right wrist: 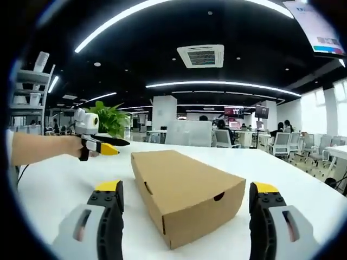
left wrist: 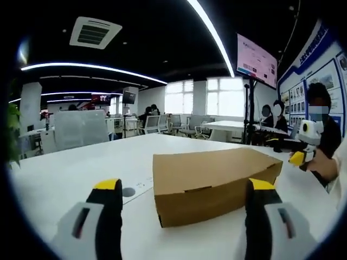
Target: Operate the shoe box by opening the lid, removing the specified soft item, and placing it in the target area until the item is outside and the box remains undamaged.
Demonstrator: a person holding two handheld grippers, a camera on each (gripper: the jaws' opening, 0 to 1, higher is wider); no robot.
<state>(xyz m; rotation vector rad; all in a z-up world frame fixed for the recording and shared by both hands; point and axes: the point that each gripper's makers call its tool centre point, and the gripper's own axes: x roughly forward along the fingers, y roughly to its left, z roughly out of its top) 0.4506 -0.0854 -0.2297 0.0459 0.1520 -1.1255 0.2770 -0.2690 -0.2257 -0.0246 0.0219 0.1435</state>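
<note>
Both tongs are spread wide and empty: my left gripper (left wrist: 181,216) has its grey, yellow-tipped jaws standing apart at the bottom of the left gripper view, and my right gripper (right wrist: 185,219) shows the same open stance in the right gripper view. Straight ahead of each pair, resting on the white table (left wrist: 70,173), lies the plain brown cardboard shoe box (left wrist: 209,181), lid still down, so the soft item inside is hidden from me and the opening step is not yet done. From the left tongs the box sits just beyond the tips and a little toward the right jaw, its long axis running across my line of reach and angling away to the right. From the right tongs the shoe box (right wrist: 184,192) presents a near corner between the jaws, its long axis running away toward the upper left, with a small thumb notch in the face turned toward the right jaw. In that view my left gripper (right wrist: 100,145) hangs off beyond the far left end of the box, apart from it. I judge the right tongs nearer to a workable lid edge, so I would lead with that side and steady with the left.
</note>
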